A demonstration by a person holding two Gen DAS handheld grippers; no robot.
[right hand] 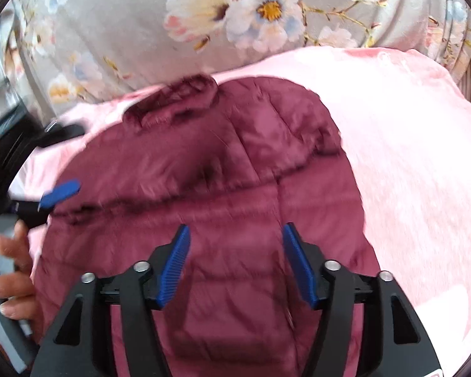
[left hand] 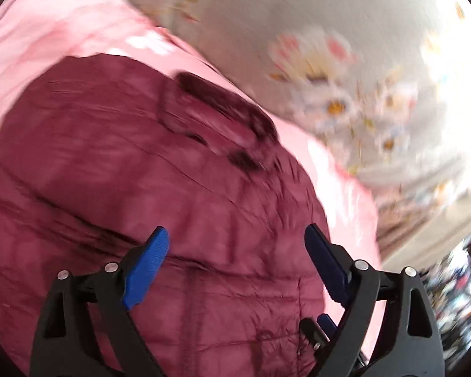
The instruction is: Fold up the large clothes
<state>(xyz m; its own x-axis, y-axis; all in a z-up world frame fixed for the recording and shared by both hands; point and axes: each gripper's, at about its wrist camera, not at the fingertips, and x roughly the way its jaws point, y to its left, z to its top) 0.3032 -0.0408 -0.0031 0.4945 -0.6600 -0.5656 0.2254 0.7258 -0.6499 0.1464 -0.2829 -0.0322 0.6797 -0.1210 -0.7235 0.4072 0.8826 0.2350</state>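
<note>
A dark red quilted jacket (right hand: 210,188) lies spread on a pink blanket (right hand: 408,157), with its furry collar (right hand: 179,94) at the far end from both tools, close to a grey flowered cushion (right hand: 141,31) that backs the blanket. The jacket looks already partly gathered in, its sides rounded rather than sleeves flung out, though I cannot make out where the sleeves have gone.

The right gripper (right hand: 235,264) hangs above the lower middle of the jacket, its blue fingers (right hand: 175,267) spread apart with nothing between them. Off to its left, at the jacket's edge, the left gripper (right hand: 59,193) pokes in, with the person's hand (right hand: 12,279) wrapped round its handle.

From the left tool's own view, the left gripper (left hand: 237,267) is likewise parted and empty, poised over the jacket's (left hand: 141,188) near half, the collar (left hand: 223,119) ahead and to the right of it. This view is smeared, so fine creases are hard to read.

Both tools seem set near the hem end on purpose: from there each could pinch a lower corner and carry it toward the collar, halving the jacket. Puffy padding may spring back, so a firm bite on the fabric would matter.
</note>
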